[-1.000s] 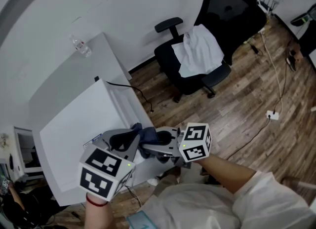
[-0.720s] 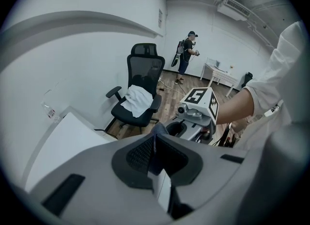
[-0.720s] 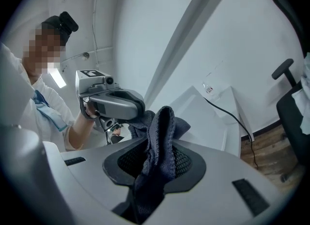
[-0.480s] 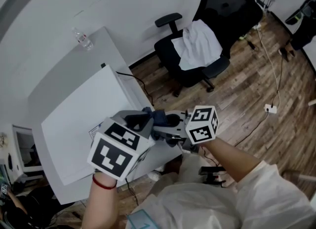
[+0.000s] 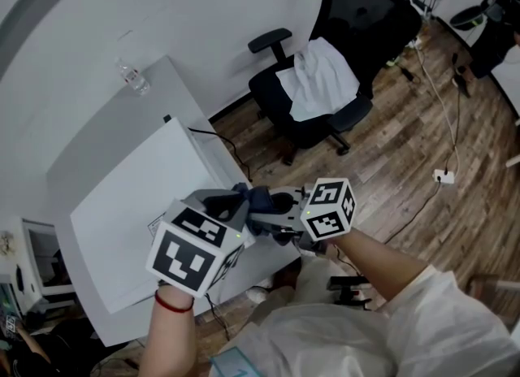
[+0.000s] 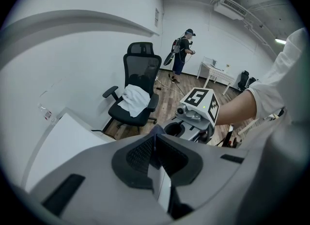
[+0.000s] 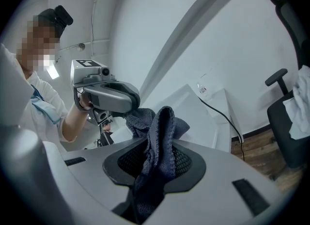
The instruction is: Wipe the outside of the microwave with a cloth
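So the dark blue cloth (image 5: pixel 248 198) is being held up in the air between the two grippers, just off the near corner of the white microwave (image 5: pixel 138 213), and as far as can be told it isn't touching it. The jaws of the right gripper (image 7: pixel 156 152) are being squeezed together on a thick fold of it, with the rest bunching out past the tips. The left gripper (image 6: pixel 154 146) is being pressed nearly closed too, and a small tip of cloth looks to be pinched at the far end, though only a sliver is showing. The microwave is sitting on the white bench (image 5: pixel 106 123), cable trailing off its back. Wiping isn't being done yet imo; the cloth is being sorted out between the grippers. Next, one end probably needs to be let go and the loose bunch laid flat on a panel, so the casing isn't being scraped by the jaws
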`<state>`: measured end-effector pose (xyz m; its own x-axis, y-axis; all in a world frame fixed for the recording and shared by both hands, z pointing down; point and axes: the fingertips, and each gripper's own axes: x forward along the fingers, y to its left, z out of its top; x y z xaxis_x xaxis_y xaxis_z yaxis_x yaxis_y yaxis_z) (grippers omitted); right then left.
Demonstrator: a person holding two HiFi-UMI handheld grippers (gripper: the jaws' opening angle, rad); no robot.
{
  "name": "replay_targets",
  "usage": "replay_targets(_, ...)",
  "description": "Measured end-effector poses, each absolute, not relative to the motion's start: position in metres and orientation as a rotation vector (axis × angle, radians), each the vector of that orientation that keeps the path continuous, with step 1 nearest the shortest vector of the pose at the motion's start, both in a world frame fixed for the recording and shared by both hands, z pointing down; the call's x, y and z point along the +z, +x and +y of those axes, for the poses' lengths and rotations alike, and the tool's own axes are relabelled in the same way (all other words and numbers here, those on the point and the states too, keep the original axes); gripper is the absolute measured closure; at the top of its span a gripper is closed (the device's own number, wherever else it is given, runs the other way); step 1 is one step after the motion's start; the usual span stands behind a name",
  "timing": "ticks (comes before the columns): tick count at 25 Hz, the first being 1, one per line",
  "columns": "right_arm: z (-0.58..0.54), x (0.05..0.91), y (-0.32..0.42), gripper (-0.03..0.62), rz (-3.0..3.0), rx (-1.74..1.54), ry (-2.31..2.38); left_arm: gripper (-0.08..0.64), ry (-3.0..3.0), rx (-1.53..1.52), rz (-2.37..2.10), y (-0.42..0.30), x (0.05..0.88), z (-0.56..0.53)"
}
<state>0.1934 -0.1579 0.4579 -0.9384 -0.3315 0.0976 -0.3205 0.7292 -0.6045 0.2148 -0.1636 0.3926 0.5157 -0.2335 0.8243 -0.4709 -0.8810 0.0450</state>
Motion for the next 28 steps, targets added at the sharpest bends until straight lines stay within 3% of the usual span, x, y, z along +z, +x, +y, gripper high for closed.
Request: replay_targets(28,-0.1576,0.4577,0.1938,0.486,2.900,-1.045,-0.564,0.546,2.493,1.271,-0.607,0.2140,0.3890,-0.1651)
